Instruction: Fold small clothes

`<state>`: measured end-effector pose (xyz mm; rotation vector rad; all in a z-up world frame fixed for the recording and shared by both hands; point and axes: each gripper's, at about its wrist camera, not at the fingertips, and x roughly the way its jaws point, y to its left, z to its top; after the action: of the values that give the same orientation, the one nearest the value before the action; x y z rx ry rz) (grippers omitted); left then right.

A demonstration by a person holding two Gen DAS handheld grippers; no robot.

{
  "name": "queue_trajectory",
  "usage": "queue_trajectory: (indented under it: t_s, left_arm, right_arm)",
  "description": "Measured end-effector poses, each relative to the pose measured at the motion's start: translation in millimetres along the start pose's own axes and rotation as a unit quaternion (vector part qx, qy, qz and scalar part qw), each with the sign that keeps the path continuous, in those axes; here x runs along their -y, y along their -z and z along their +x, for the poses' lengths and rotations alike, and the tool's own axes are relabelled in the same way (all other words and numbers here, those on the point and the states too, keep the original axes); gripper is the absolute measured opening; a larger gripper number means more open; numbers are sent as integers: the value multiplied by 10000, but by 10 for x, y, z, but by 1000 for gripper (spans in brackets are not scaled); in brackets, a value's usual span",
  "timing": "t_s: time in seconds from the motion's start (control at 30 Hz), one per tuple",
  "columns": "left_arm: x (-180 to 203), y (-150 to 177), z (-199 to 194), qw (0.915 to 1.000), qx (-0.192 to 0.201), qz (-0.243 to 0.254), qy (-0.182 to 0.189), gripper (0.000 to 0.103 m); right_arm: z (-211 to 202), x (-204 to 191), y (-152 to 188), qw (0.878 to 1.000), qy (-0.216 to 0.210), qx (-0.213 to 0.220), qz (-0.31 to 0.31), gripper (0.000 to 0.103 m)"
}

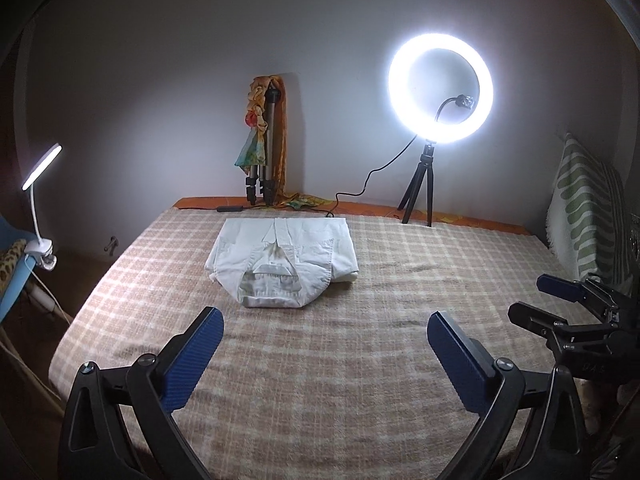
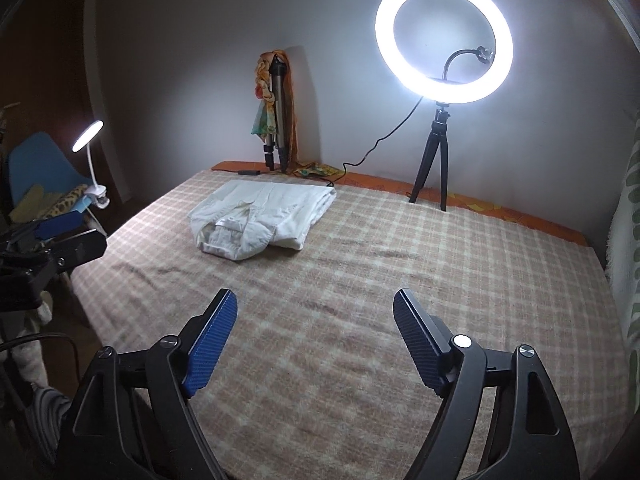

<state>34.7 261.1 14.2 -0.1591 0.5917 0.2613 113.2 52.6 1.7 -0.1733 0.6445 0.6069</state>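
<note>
Waiting Over a Folded White Shirt

Hovering above a checked blanket (image 1: 320,360), the left gripper (image 1: 324,354) holds its blue-padded fingers (image 1: 192,364) spread wide with nothing between them. Well left of those fingers, a clip-on lamp (image 1: 40,168) throws side light across the bed, apparently placed to fill shadows. Straight ahead of the fingertips and well apart from them lies the white collared shirt (image 1: 280,260), already folded into a compact rectangle with its collar turned toward the camera; judged from that shape, the folding looks largely done. Beyond the shirt, a collapsed tripod (image 1: 262,152) draped in a patterned scarf (image 1: 256,120) leans against the wall. Further right, a lit ring light (image 1: 440,88) on a small stand faces the bed, evidently set there to light the work.

At the far right, the right gripper (image 2: 316,340) is likewise parted and empty, the shirt lying ahead and to the left of its fingers. In the left wrist view only part of it shows at the frame edge.

Hard to read: the shirt's underside layers, whether sleeves are tucked evenly, and the striped cloth (image 1: 580,208) cut off at the right edge. Glare from the ring light washes out the nearby wall.
</note>
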Motion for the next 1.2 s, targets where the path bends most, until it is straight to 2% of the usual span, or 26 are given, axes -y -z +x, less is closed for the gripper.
queue_trajectory:
  t_s: [0.3,0.53,0.8,1.2]
  left_arm:
    - [88,215,-89,9996,111,95,-234,103]
    - [144,295,-1,9989,38,194,-419,103]
    - [180,399,125,9987,-165,235,-423,103]
    - [213,436,174,9981,-251,419,-384,103]
  right_arm:
    - [-13,15,154,9999,125,96,-1,84]
    - [105,30,267,9999,107,-60,-45,85]
    - [140,60,325,9996,282,22,-12,89]
    - [261,62,442,9993,313,-182,-31,89]
